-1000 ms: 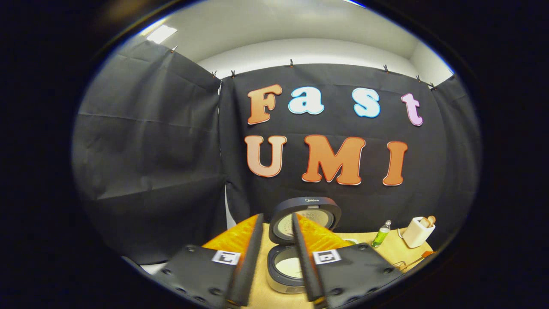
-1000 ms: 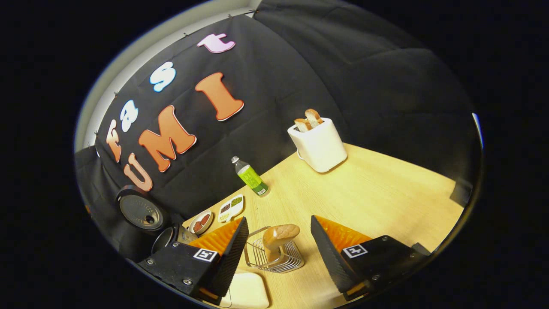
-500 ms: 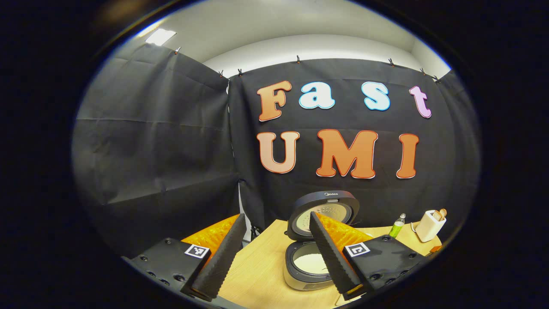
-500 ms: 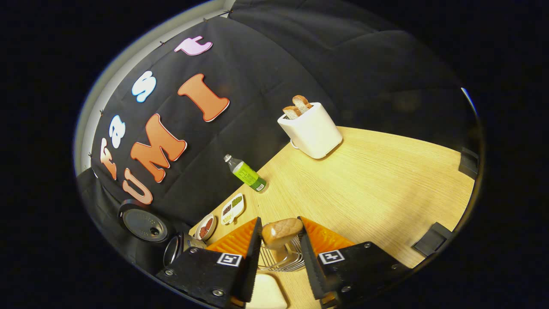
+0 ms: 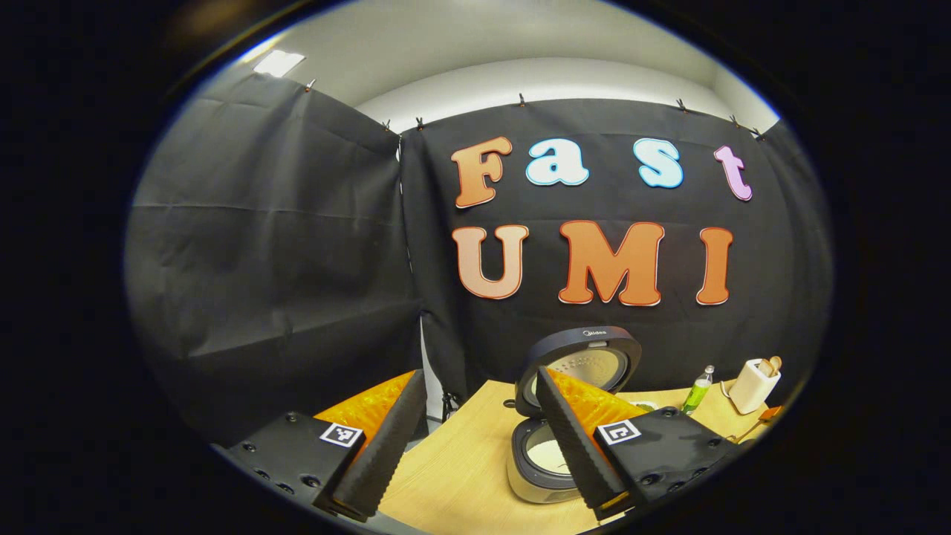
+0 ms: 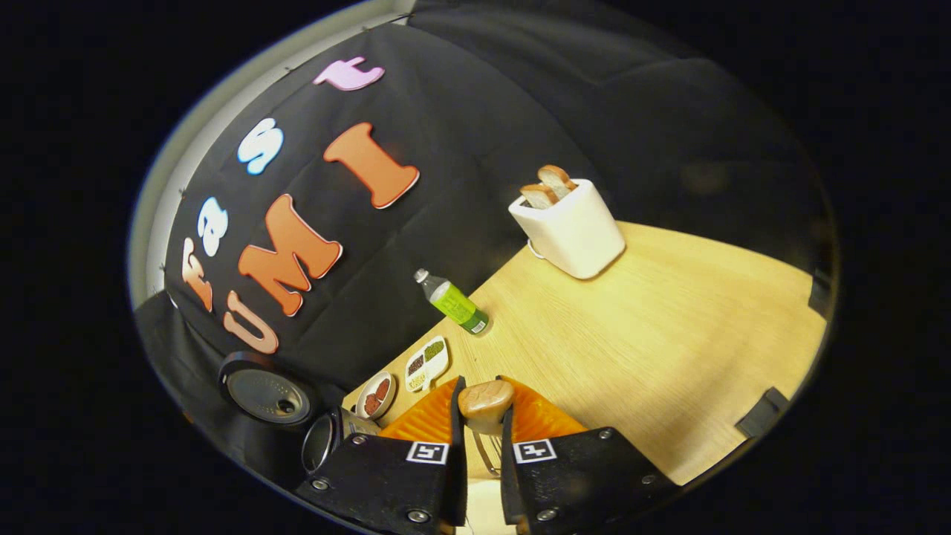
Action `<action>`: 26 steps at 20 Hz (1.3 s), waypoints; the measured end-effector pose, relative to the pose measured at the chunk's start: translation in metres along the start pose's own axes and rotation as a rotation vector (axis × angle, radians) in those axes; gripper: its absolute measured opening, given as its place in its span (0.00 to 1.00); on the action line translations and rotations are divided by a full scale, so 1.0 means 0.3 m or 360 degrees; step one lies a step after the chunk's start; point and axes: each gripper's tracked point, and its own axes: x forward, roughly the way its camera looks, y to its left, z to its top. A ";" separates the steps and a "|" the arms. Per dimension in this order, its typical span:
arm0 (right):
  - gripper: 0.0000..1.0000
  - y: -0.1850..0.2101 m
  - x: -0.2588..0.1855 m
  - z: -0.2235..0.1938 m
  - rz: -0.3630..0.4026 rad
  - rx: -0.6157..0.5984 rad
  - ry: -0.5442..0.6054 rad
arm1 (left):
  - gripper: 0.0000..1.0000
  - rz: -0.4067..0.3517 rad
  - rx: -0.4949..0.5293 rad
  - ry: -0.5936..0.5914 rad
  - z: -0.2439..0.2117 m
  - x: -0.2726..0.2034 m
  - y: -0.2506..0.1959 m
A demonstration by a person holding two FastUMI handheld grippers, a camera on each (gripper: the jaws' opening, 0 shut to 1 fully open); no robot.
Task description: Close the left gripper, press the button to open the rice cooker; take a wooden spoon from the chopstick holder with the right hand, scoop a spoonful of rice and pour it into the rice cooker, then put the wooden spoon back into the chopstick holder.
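Note:
The rice cooker stands open on the wooden table, its lid upright and pale contents showing in the pot. My left gripper hangs open in front of it and to its left, holding nothing. In the right gripper view, my right gripper is shut on the rounded end of the wooden spoon. The spoon stands in the wire chopstick holder, which peeks out between the fingers. The open rice cooker sits far left in that view.
A white toaster with bread stands at the table's far side, and a green bottle by the wall. Two small dishes of food lie near the cooker. A pale object sits just below the holder.
My right gripper's fingers came together from wide apart onto the spoon's end. My left gripper opened wide about a second ago and drifted left of the cooker.

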 end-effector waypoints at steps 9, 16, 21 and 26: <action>0.16 0.358 -0.216 0.111 0.0151 -0.0511 -0.0199 | 0.94 -0.0089 -0.0046 -0.0005 -0.003 0.105 0.045; 0.16 0.561 -0.324 -0.113 0.0286 -0.0823 -0.0127 | 0.94 -0.0180 -0.0058 0.0040 -0.050 0.178 0.075; 0.16 0.551 -0.296 -0.304 0.0217 -0.1064 -0.0040 | 1.00 -0.0226 -0.0031 0.0071 -0.084 0.224 0.120; 0.16 0.449 -0.219 -0.457 0.0083 -0.1201 0.0065 | 1.00 -0.0246 0.0008 0.0108 -0.122 0.269 0.168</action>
